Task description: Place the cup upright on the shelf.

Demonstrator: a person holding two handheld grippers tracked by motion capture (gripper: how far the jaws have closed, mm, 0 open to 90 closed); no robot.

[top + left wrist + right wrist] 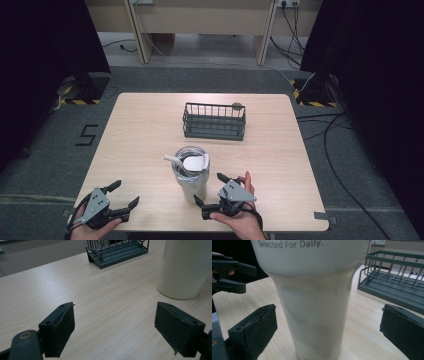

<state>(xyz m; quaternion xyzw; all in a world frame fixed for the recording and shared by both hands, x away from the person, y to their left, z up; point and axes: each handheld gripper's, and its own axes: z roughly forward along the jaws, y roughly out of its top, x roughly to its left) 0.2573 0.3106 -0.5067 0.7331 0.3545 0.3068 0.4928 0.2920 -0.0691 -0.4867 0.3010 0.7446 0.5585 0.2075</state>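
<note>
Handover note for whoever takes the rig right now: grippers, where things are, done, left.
Left gripper: open, holds nothing, low over the table's near left corner, apart from the tumbler.
Right gripper: open, right beside the tumbler; in the right gripper view its jaws stand wide on either side of the body, not touching.
Tumbler: upright near the front edge, lid on, straw sticking out to the left.
Wire basket: farther back at mid table; looks empty.
Done: right gripper lined up on the tumbler.
Left: probably close on it and lift; nothing is gripped yet.

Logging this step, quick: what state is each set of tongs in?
Left tongs: open, holding nothing.
Right tongs: open, beside the tall cream tumbler.
</note>
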